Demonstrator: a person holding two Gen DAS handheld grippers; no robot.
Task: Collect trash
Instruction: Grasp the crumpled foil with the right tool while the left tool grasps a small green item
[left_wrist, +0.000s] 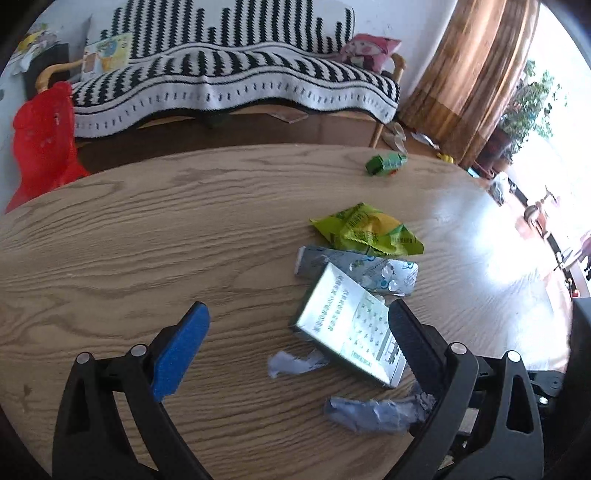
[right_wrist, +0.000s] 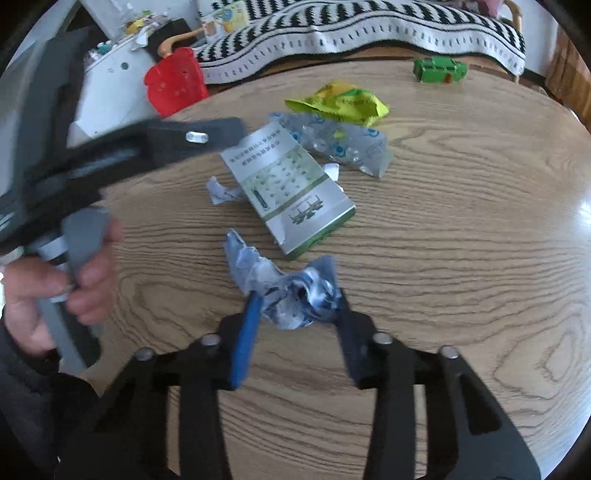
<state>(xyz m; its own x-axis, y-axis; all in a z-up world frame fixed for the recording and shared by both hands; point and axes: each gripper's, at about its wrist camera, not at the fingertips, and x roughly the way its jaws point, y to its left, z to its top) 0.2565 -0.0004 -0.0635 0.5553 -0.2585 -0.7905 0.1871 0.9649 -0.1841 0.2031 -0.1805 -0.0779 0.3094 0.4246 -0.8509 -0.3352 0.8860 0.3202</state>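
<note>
On the round wooden table (left_wrist: 147, 240) lies a pile of trash. It holds a green-and-white carton (left_wrist: 347, 328) (right_wrist: 288, 192), a silver blister sheet (left_wrist: 369, 269) (right_wrist: 340, 144), a green-yellow wrapper (left_wrist: 365, 230) (right_wrist: 340, 101) and a small torn scrap (left_wrist: 291, 363) (right_wrist: 221, 190). My right gripper (right_wrist: 298, 297) is shut on a crumpled blue-white paper wad (right_wrist: 291, 291) (left_wrist: 369, 410), which rests on the table. My left gripper (left_wrist: 298, 308) hangs open above the table, its right finger over the carton's near corner, nothing between the pads.
A green toy truck (left_wrist: 386, 162) (right_wrist: 439, 68) stands near the far table edge. A red bag (left_wrist: 44, 140) (right_wrist: 173, 81) hangs beyond the left rim. Behind are a sofa with a striped blanket (left_wrist: 236, 74) and a brown curtain (left_wrist: 472, 66). A hand (right_wrist: 55, 288) grips the left tool's handle.
</note>
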